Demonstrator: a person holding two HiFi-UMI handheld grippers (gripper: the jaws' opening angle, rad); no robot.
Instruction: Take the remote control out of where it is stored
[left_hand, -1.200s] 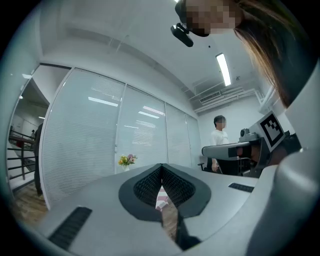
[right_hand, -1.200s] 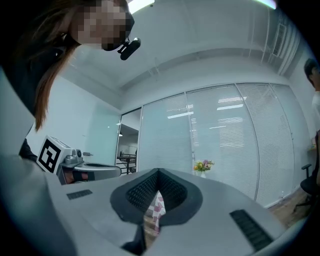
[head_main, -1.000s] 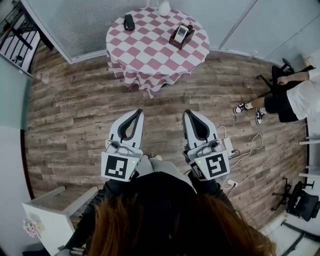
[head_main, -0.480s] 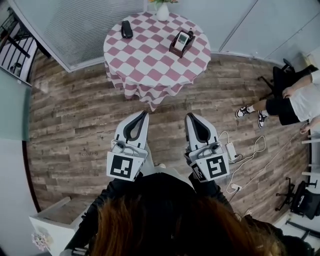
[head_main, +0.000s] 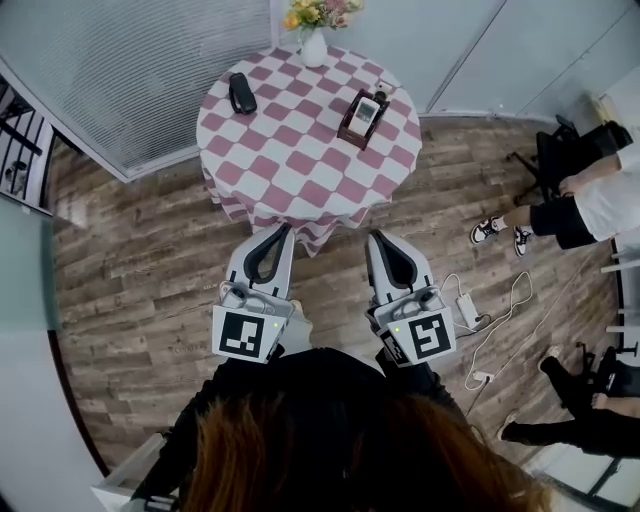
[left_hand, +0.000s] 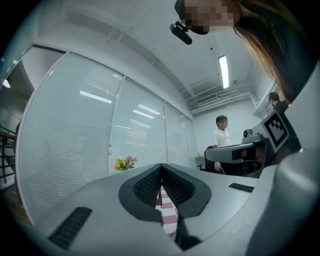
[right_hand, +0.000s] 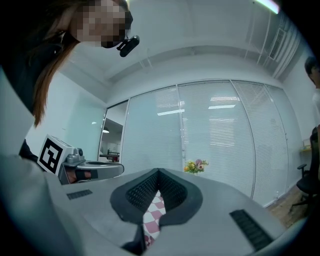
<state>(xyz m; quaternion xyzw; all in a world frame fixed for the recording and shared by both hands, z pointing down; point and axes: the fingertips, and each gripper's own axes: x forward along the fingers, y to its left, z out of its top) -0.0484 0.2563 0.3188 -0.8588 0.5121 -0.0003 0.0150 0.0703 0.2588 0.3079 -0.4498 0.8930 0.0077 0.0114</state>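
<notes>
A white remote control stands upright in a brown holder on the right half of a round table with a pink-and-white check cloth. My left gripper and right gripper are held level side by side over the wooden floor, just short of the table's near edge. On both, the jaws meet at the tips with nothing between them. The left gripper view shows its closed jaw tips with a strip of check cloth behind. The right gripper view shows the same.
A black object lies on the table's left side and a vase of flowers stands at its far edge. A seated person and an office chair are at the right. A power strip with cable lies on the floor.
Both grippers have moved forward towards the table, still side by side and shut. In the head view the table's near edge now lies just beyond their tips.
</notes>
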